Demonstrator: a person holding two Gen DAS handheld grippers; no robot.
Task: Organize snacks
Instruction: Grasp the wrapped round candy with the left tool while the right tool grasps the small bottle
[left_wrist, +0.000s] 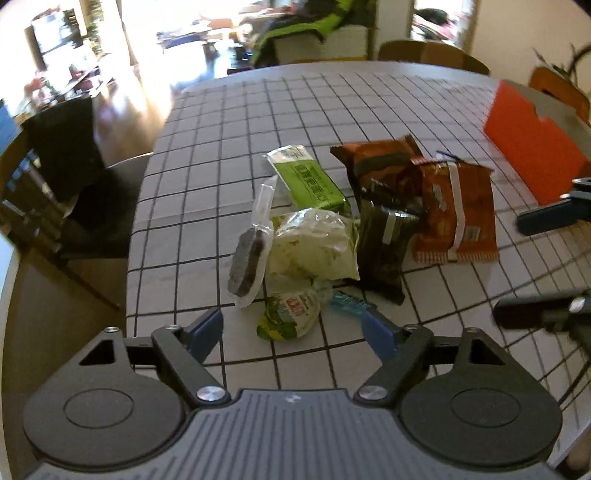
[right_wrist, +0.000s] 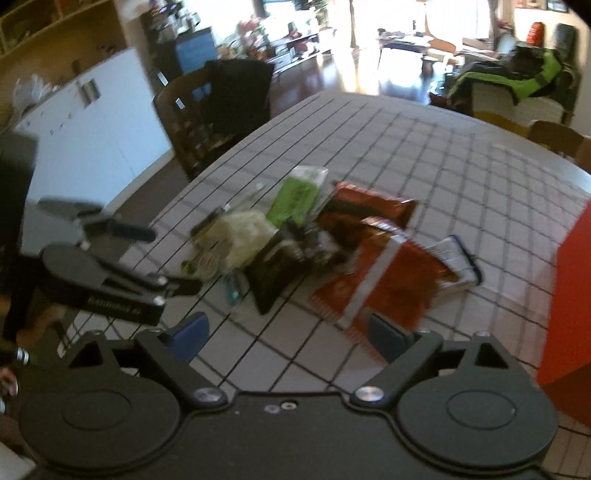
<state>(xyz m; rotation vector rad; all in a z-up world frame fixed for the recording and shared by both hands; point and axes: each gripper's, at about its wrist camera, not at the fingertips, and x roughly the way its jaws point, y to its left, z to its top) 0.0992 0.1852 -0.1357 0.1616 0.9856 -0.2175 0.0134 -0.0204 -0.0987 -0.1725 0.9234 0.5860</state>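
Note:
A pile of snack packets lies on the grid-patterned table (left_wrist: 229, 122). In the left wrist view I see a green packet (left_wrist: 308, 179), a pale yellow-white bag (left_wrist: 314, 245), a clear wrapper with a dark bar (left_wrist: 249, 260), a small green-and-white packet (left_wrist: 290, 319), a dark packet (left_wrist: 384, 243) and an orange-red bag (left_wrist: 456, 210). My left gripper (left_wrist: 295, 332) is open, just short of the small packet. My right gripper (right_wrist: 286, 334) is open and empty, just before the orange-red bag (right_wrist: 373, 280). The right wrist view is blurred.
An orange box (left_wrist: 532, 144) stands at the table's right side and shows in the right wrist view (right_wrist: 569, 306). Wooden chairs (right_wrist: 192, 122) stand around the table. The right gripper's fingers (left_wrist: 550, 214) show at the right of the left wrist view.

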